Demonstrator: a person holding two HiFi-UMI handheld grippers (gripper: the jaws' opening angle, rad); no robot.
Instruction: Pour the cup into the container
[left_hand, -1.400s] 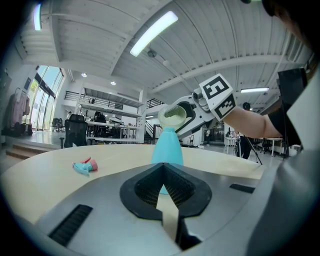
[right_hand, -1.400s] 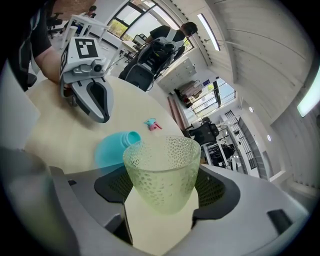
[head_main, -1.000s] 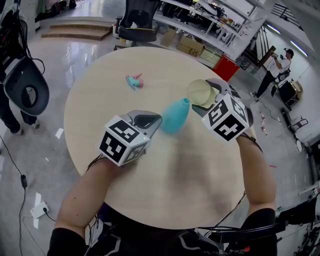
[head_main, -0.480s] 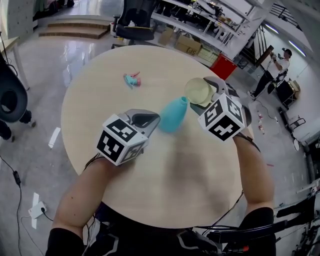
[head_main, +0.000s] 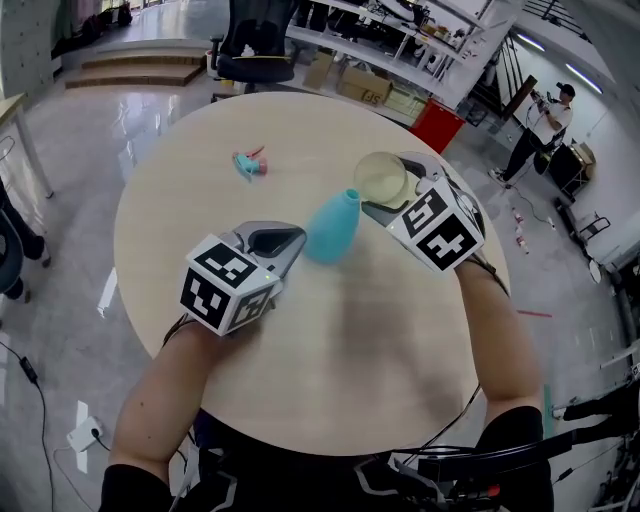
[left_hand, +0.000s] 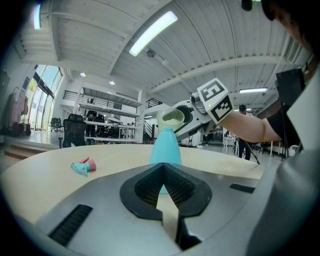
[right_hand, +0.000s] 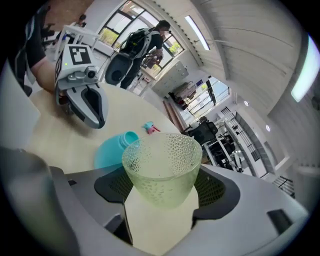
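A teal bottle (head_main: 330, 228) with a narrow neck stands upright near the middle of the round table (head_main: 350, 360). My right gripper (head_main: 392, 188) is shut on a translucent, dimpled yellow-green cup (head_main: 379, 177) and holds it just beside and above the bottle's mouth. In the right gripper view the cup (right_hand: 162, 160) sits between the jaws and the bottle (right_hand: 112, 150) lies behind it. What the cup holds cannot be made out. My left gripper (head_main: 297, 243) is shut and empty, its tips close to the bottle's base (left_hand: 165, 150). The cup (left_hand: 172, 117) shows right over the neck.
A small teal and pink item (head_main: 247, 163) lies on the far left of the table. Beyond the table are an office chair (head_main: 250, 55), shelves with boxes, a red bin (head_main: 432, 125) and a person (head_main: 540, 125) standing at the far right.
The whole view has slid a little to the left. My right gripper has turned slightly with the cup, which stays by the bottle's mouth. The left gripper and the bottle keep their places.
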